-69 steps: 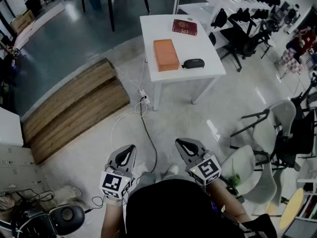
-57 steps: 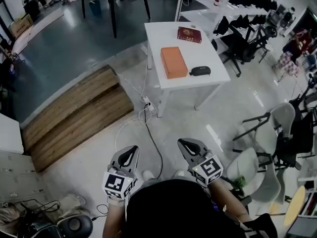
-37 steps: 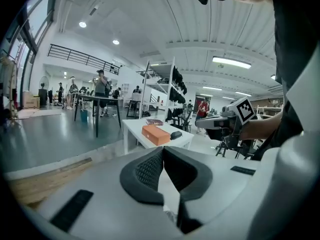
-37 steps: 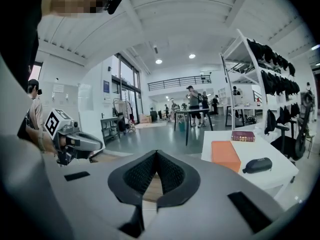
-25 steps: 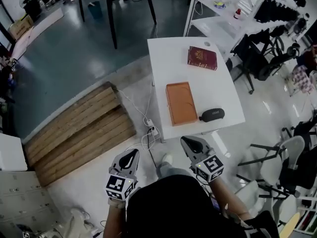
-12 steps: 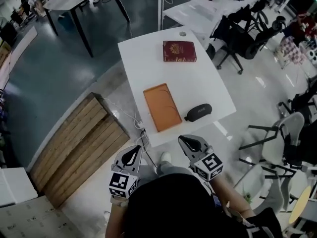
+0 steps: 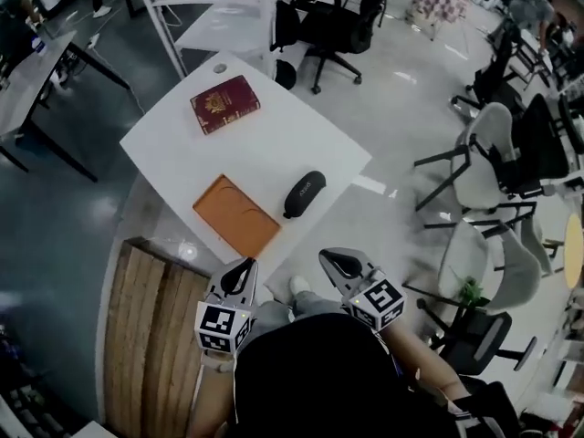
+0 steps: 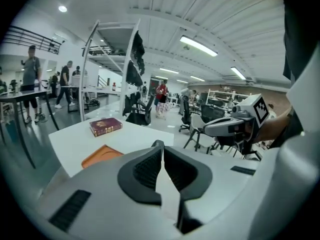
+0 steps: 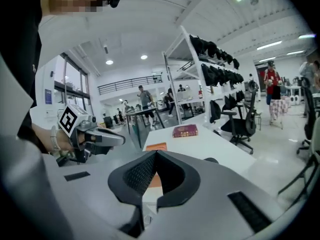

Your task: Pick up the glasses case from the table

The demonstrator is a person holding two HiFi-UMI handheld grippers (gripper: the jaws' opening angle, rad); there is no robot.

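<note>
The black glasses case [image 7: 304, 193] lies near the front edge of the white table [image 7: 274, 144], to the right of an orange box [image 7: 235, 215]. In the right gripper view only the top of the case [image 9: 211, 160] peeks over the gripper body. Both grippers are held low in front of the person, short of the table and touching nothing. My left gripper [image 7: 247, 266] is shut and empty, its tips [image 8: 159, 145] meeting. My right gripper [image 7: 329, 259] is also shut and empty, its tips [image 9: 156, 153] together. The case lies a little beyond and between them.
A dark red book [image 7: 225, 104] lies at the table's far side. Office chairs [image 7: 474, 162] stand to the right, and a wooden ramp [image 7: 151, 327] lies on the floor at the left. White shelving [image 7: 219, 7] stands beyond the table. People stand in the background [image 8: 31, 79].
The person has walked up to the table and turned, so the table now sits close ahead and to the left. Both grippers stayed shut in front of the body.
</note>
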